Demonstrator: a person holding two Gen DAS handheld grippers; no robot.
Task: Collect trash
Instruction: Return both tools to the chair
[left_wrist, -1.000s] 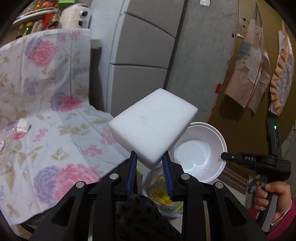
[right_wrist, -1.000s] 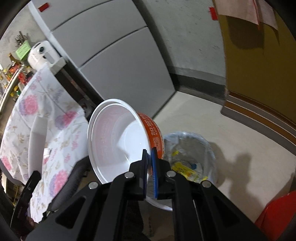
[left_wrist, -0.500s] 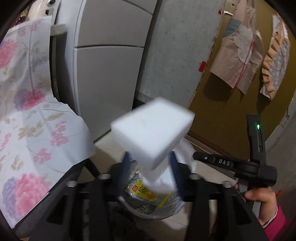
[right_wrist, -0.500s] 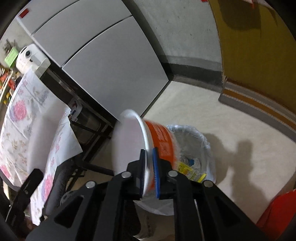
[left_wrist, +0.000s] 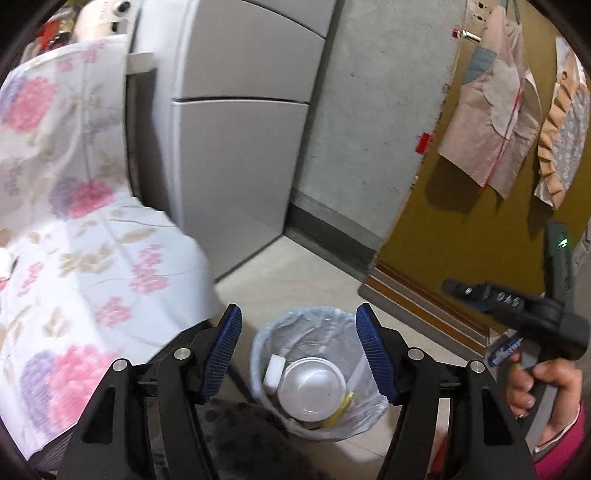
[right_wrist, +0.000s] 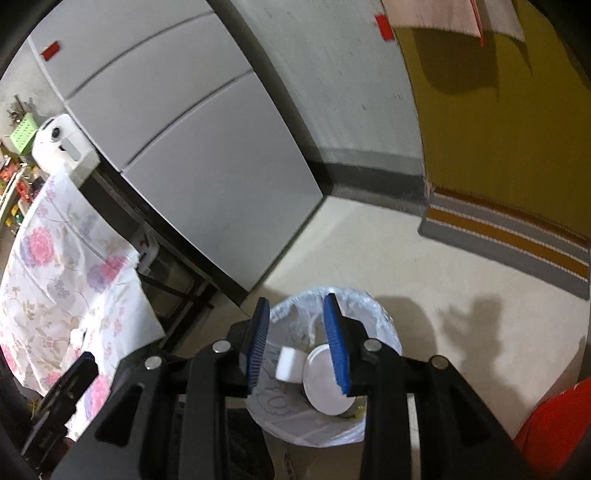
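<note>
A trash bin lined with a clear bag (left_wrist: 334, 325) stands on the floor below both grippers; it also shows in the right wrist view (right_wrist: 384, 321). Inside lie a white foam block (left_wrist: 275, 373) (right_wrist: 290, 365) and a white bowl (left_wrist: 312, 389) (right_wrist: 325, 384), bottom up, over yellow wrappers. My left gripper (left_wrist: 301, 356) is open and empty above the bin. My right gripper (right_wrist: 297, 341) is open and empty above the bin; its body shows in the left wrist view (left_wrist: 517, 306), held by a hand.
A table with a flowered cloth (left_wrist: 74, 240) (right_wrist: 66, 280) is at the left. A grey fridge (left_wrist: 236, 129) (right_wrist: 192, 147) stands behind. Aprons (left_wrist: 491, 122) hang on the ochre wall. A striped mat (right_wrist: 509, 225) lies on the floor. Something red (right_wrist: 554, 424) is at the right.
Both grippers opened. The foam block left my left gripper and the bowl left my right gripper; both now lie in the bin.
</note>
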